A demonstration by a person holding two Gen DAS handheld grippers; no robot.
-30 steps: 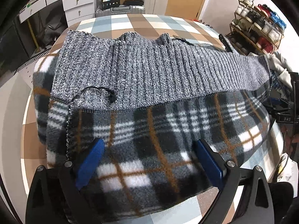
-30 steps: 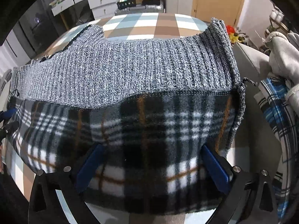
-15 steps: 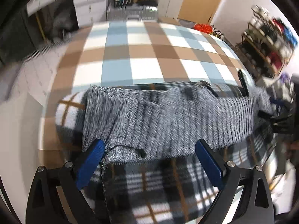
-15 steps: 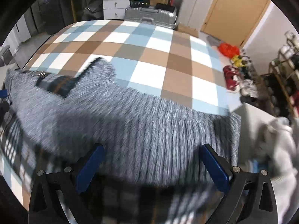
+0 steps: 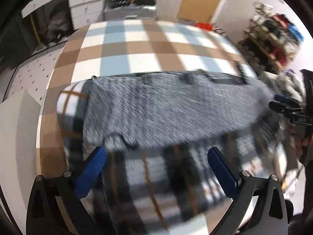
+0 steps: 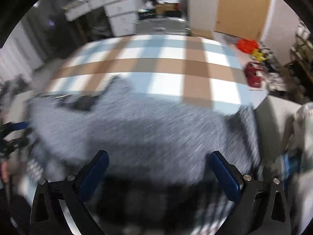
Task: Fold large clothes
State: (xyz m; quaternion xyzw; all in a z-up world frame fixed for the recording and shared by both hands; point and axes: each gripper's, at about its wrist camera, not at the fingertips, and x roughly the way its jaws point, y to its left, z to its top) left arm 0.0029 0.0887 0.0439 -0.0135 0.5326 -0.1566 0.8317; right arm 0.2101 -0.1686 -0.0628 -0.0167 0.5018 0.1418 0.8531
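Both the left gripper (image 5: 156, 173) and the right gripper (image 6: 159, 175) have black, triangular-cutout arms, silver screws and ribbed blue fingers (image 5: 91, 173); the right one's side carries white lettering, perhaps "DAS".

Two wrist fisheye cameras are looking steeply down and forward over one checked table, both pictures blurred.

The left wrist view is facing along the left gripper (image 5: 156, 168) toward the table (image 5: 137, 45), sitting close above a grey knit garment (image 5: 166, 113), with the right gripper (image 5: 287, 107) showing at its right edge. The right wrist view is looking past the right gripper (image 6: 158, 168) from the garment's (image 6: 146, 127) other end, sharing the table (image 6: 166, 66) and white drawers behind.
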